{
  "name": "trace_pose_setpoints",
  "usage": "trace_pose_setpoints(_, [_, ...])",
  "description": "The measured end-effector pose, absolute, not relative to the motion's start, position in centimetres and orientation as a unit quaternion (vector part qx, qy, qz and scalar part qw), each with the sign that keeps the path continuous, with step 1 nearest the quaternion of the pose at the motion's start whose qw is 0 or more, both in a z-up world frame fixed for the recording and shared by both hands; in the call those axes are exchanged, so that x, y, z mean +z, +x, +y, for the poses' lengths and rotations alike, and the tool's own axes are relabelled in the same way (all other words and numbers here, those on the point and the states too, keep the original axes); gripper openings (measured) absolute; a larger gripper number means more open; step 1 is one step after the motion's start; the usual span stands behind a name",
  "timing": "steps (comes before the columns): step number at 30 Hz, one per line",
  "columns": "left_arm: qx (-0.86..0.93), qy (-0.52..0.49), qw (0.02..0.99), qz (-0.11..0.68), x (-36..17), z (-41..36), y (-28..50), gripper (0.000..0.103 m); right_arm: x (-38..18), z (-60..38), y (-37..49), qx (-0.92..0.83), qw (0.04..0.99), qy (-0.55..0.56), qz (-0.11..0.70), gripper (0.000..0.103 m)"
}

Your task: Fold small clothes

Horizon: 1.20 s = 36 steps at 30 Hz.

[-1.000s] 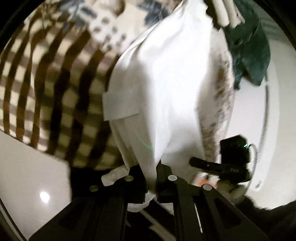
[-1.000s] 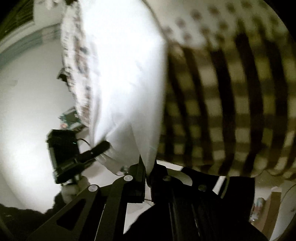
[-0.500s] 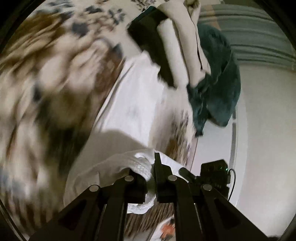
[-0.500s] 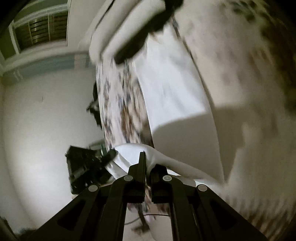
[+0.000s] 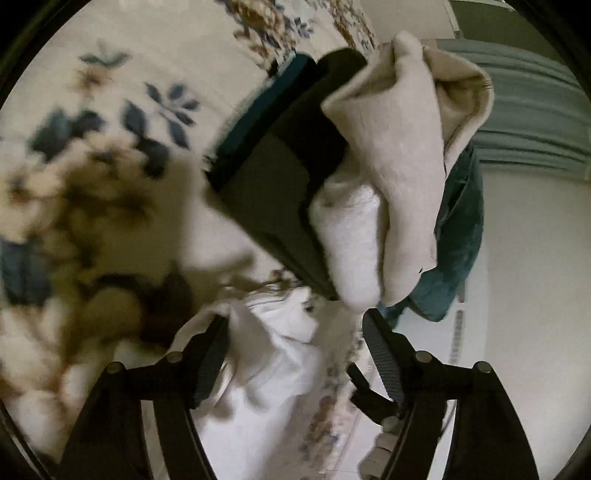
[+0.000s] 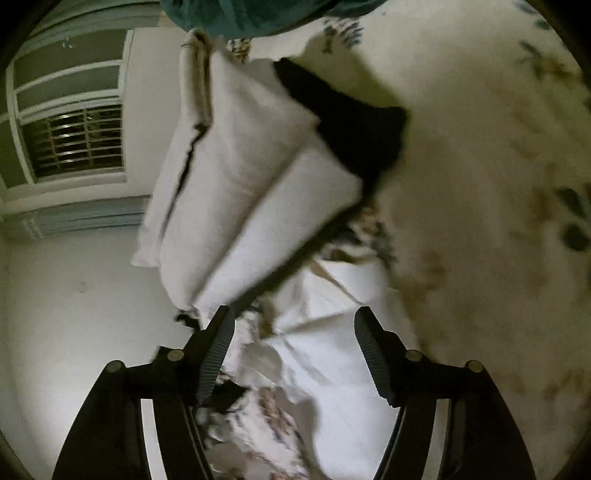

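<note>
A white garment [image 5: 273, 354] lies crumpled on the floral bedspread [image 5: 110, 110], just in front of my left gripper [image 5: 295, 325], which is open and empty above it. The same white garment [image 6: 332, 332] shows in the right wrist view, between the fingers of my right gripper [image 6: 293, 321], which is also open and holds nothing. A stack of folded clothes, cream [image 5: 402, 158], white and black [image 5: 280, 184], lies just beyond the garment. The stack also shows in the right wrist view [image 6: 251, 173].
A dark teal garment [image 5: 461, 236] lies past the stack by the bed's edge; it also shows in the right wrist view [image 6: 258, 14]. White floor [image 5: 517, 295] lies beyond the bed. A barred window [image 6: 74, 140] is in the wall.
Both grippers were shut on the white garment, holding it up. They swung it down onto the bedspread and have opened, so the garment lies loose in front of them.
</note>
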<state>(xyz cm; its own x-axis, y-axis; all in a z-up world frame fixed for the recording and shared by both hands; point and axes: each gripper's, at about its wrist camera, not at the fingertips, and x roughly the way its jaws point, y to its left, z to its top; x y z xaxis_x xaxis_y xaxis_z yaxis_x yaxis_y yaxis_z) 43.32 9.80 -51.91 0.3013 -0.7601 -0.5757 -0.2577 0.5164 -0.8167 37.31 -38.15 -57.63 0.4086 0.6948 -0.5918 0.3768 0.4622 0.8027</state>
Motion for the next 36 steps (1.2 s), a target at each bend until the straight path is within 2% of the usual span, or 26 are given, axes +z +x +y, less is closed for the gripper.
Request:
trace_pose_setpoints(4, [-0.159, -0.378, 0.71, 0.573, -50.5, 11.4, 37.5, 0.07, -59.2, -37.1, 32.0, 0.102, 0.673, 0.433, 0.591, 0.07])
trace_pose_setpoints(7, [-0.132, -0.352, 0.696, 0.611, -51.7, 11.9, 30.3, 0.07, -61.4, -35.5, 28.3, 0.095, 0.651, 0.394, 0.641, 0.07])
trace_pose_setpoints(13, [-0.126, -0.461, 0.589, 0.651, -57.2, 9.1, 23.0, 0.07, -65.9, -34.1, 25.4, 0.103, 0.604, 0.409, 0.676, 0.07])
trace_pose_setpoints(17, [-0.114, -0.462, 0.597, 0.646, -58.9, 6.5, 23.7, 0.07, -67.5, -33.2, 26.5, 0.114, 0.591, 0.432, 0.672, 0.071])
trace_pose_setpoints(19, [-0.103, -0.465, 0.615, 0.628, -58.8, 6.1, 24.2, 0.069, -67.4, -32.3, 26.9, 0.128, 0.588, 0.437, 0.669, 0.063])
trace_pose_setpoints(20, [-0.103, -0.458, 0.627, 0.622, -58.3, 6.0, 24.3, 0.053, -67.6, -31.7, 27.2, 0.134, 0.584, 0.438, 0.67, 0.037])
trace_pose_setpoints(21, [-0.109, -0.449, 0.636, 0.618, -57.9, 5.9, 24.3, 0.024, -67.8, -31.0, 27.2, 0.131, 0.579, 0.433, 0.678, 0.023])
trace_pose_setpoints(24, [-0.125, -0.436, 0.645, 0.615, -56.4, 5.9, 23.5, 0.024, -67.8, -29.4, 26.6, 0.126, 0.581, 0.427, 0.681, 0.011])
trace_pose_setpoints(29, [-0.13, -0.406, 0.613, 0.666, -55.1, 6.8, 18.5, 0.025, -66.6, -27.9, 20.4, 0.132, 0.542, 0.422, 0.715, 0.011])
trace_pose_setpoints(31, [-0.119, -0.389, 0.573, 0.711, -55.3, 7.2, 15.7, 0.033, -66.1, -26.5, 17.4, 0.134, 0.527, 0.388, 0.744, 0.012])
trace_pose_setpoints(32, [-0.106, -0.375, 0.558, 0.732, -55.0, 7.5, 14.5, 0.039, -65.7, -26.0, 16.0, 0.129, 0.529, 0.351, 0.761, 0.019])
trace_pose_setpoints(33, [-0.097, -0.364, 0.553, 0.743, -54.4, 8.0, 13.6, 0.041, -65.2, -25.6, 14.9, 0.122, 0.535, 0.307, 0.778, 0.025])
trace_pose_setpoints(34, [-0.091, -0.356, 0.554, 0.747, -53.7, 8.7, 13.0, 0.041, -64.6, -25.5, 14.2, 0.118, 0.541, 0.276, 0.786, 0.025])
trace_pose_setpoints(35, [-0.086, -0.348, 0.562, 0.746, -52.9, 9.5, 12.8, 0.046, -64.0, -25.7, 13.8, 0.121, 0.55, 0.262, 0.784, 0.025])
trace_pose_setpoints(36, [-0.081, -0.334, 0.574, 0.744, -52.2, 10.1, 13.2, 0.055, -63.2, -26.2, 13.9, 0.124, 0.562, 0.269, 0.772, 0.025])
